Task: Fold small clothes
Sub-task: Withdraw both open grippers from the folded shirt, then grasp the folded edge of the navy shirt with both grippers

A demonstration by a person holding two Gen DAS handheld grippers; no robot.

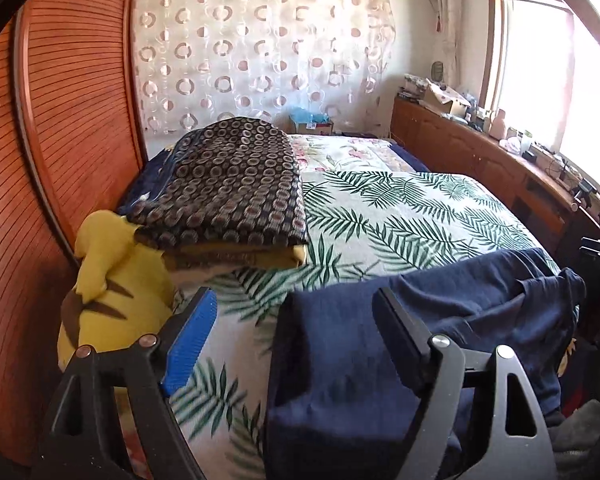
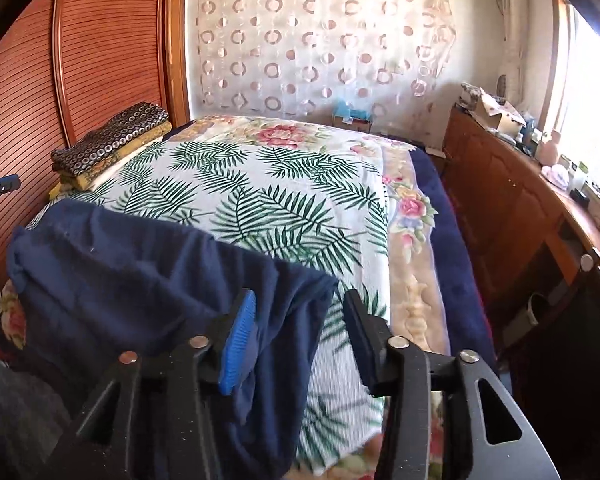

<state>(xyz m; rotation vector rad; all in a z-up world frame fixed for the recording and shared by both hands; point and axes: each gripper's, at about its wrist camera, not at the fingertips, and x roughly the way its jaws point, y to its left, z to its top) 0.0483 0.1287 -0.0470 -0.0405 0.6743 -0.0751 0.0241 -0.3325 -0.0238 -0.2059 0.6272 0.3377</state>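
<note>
We see the folded navy-blue knit garment lying at the near edge of the bed, on the white cotton sheet printed with green palm fronds. Our left gripper tilts downward over the garment's left border with its jaws spread wide, pinching nothing; its black finger hides part of the cloth. Our right gripper slants down at the garment's right corner, jaws parted, the blue ribbed pad lying against the fabric without gripping it. The garment's near end is cut off in both views. Only the left view shows the yellow plush toy under the ring-patterned folded cloth.
</note>
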